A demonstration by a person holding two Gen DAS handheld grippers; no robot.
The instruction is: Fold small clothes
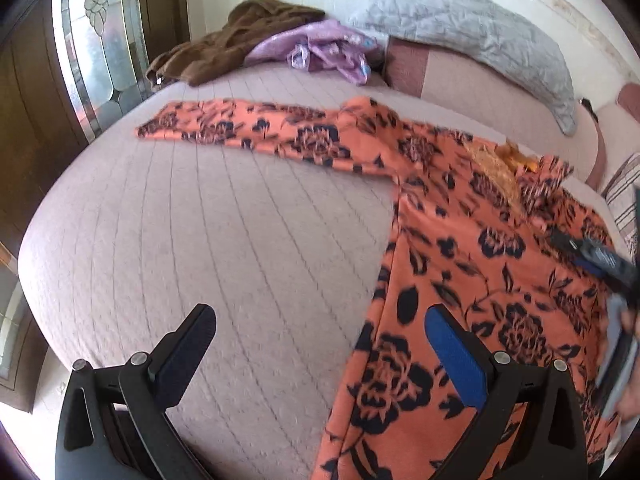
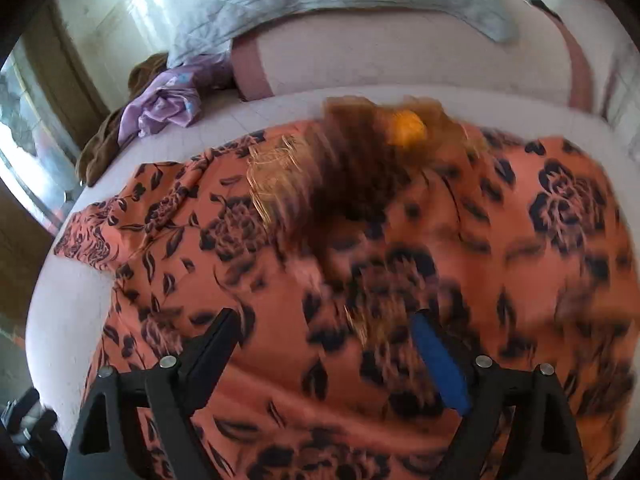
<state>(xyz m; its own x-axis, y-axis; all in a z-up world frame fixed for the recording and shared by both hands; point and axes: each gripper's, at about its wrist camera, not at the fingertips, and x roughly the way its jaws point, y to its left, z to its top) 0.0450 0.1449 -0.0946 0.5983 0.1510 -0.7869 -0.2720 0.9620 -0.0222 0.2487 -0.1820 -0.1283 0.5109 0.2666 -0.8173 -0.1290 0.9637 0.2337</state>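
On the bed (image 1: 200, 220), the orange floral garment (image 1: 460, 240) lies spread flat, one sleeve (image 1: 248, 128) reaching toward the far-left edge. Both hand-held grippers, left (image 1: 316, 344) and right (image 2: 324, 340), gape empty. Folding apparently not begun; next, grasp that sleeve.

We count one orange floral garment (image 1: 472, 240) ahead of our fingers, one brown garment (image 1: 236, 50), one purple garment (image 1: 320, 50) beyond them, and one grey pillow (image 1: 472, 36).

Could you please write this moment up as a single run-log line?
stage: before fold | orange floral top spread on bed, sleeve out | left gripper open, holding nothing | right gripper open above top
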